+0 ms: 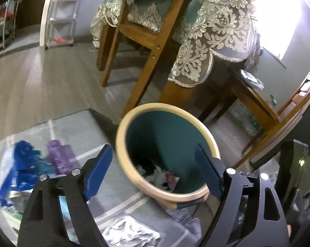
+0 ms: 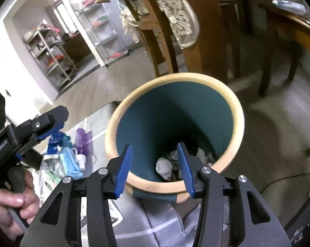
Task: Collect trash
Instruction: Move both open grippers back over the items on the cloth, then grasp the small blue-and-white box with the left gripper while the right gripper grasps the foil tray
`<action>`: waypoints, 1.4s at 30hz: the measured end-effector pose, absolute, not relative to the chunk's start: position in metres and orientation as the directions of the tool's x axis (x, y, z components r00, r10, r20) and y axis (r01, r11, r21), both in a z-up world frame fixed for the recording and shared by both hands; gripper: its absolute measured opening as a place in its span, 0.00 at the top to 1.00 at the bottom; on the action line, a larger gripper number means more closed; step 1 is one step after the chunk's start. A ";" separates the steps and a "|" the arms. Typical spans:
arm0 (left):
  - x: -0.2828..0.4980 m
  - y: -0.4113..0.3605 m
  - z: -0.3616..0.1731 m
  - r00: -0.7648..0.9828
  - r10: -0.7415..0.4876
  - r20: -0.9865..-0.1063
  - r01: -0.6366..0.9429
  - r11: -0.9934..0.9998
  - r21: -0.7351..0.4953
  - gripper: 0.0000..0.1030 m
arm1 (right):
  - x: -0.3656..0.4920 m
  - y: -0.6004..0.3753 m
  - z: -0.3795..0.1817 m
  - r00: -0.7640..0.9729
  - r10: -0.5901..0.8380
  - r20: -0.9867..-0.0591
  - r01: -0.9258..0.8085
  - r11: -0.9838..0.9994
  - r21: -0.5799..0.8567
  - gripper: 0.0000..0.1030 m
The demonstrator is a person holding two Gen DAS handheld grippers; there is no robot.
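1. Wood-look plank flooring (image 1: 41,78) runs under a wooden dining chair (image 1: 134,47) and a teal lace-trimmed tablecloth (image 1: 214,37); a grey striped rug (image 1: 76,127) lies in the foreground.
2. Round teal wastebasket with a tan rim (image 1: 167,144) stands on the rug edge, holding crumpled white and pink trash (image 2: 165,166) at its bottom.
3. Left claw (image 1: 155,170): jaws wide apart, empty, straddling the near rim.
4. Right claw (image 2: 155,170): jaws apart, empty, over the basket's opening.
5. Loose litter remains on the rug left of the basket: a blue wrapper (image 1: 21,164), a purple wrapper (image 1: 60,158), and a silver foil packet (image 1: 132,232).
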State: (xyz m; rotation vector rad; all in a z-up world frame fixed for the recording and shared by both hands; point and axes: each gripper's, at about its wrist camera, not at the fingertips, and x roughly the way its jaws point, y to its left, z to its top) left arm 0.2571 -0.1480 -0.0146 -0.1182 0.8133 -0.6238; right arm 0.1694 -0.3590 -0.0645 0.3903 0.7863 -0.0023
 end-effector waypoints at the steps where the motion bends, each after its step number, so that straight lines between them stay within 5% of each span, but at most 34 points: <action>1: 0.255 -0.144 -0.014 0.524 -0.556 -0.644 0.470 0.820 -0.325 0.21 | 0.168 -0.357 -0.063 0.713 0.145 -0.686 0.139 0.930 0.341 0.52; 14: 0.224 -0.068 -0.015 0.580 -0.475 -0.662 0.353 0.879 -0.321 0.21 | 0.161 -0.309 -0.056 0.699 0.210 -0.683 -0.017 0.961 0.278 0.49; 27: 0.189 -0.027 -0.034 0.587 -0.409 -0.698 0.318 0.910 -0.266 0.21 | 0.157 -0.249 -0.084 0.575 0.312 -0.756 -0.230 0.949 0.217 0.37; 42: 0.157 -0.029 -0.061 0.511 -0.394 -0.764 0.395 0.897 -0.198 0.21 | 0.158 -0.210 -0.130 0.459 0.207 -0.864 -0.340 0.939 0.045 0.31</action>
